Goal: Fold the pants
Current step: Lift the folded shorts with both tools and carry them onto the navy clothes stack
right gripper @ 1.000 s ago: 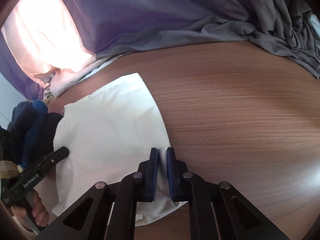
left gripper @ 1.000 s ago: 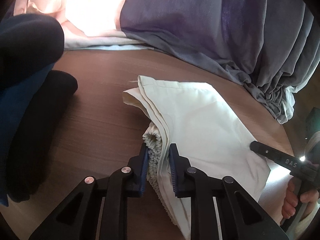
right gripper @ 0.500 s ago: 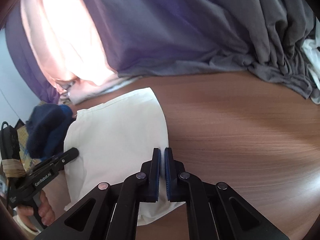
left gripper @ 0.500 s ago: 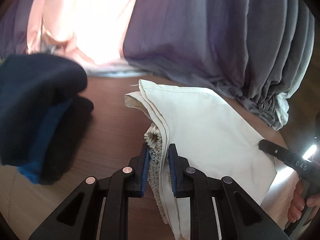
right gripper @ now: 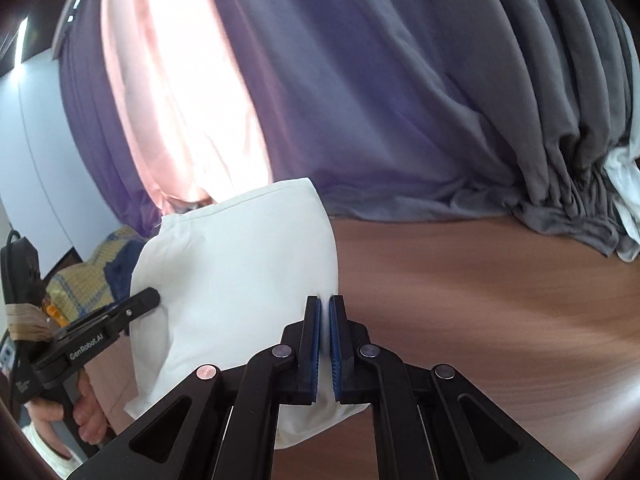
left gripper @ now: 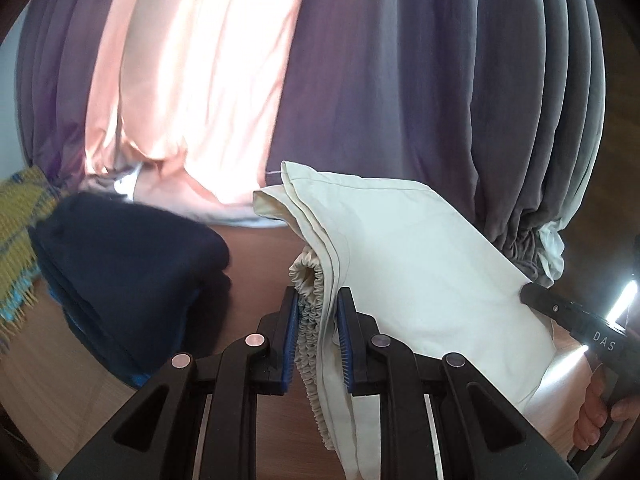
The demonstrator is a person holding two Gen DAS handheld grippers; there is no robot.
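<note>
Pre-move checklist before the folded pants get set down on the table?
1. Left gripper shut on elastic waistband of cream pants: ok.
2. Right gripper shut on pants' opposite edge: ok.
3. Fold layers aligned: cannot tell, edges fan at the far corner.
4. Pants clear of dark blue clothing pile: ok.
5. Bare wooden table to the right: ok.
6. Clearance from grey curtain: cannot tell.
</note>
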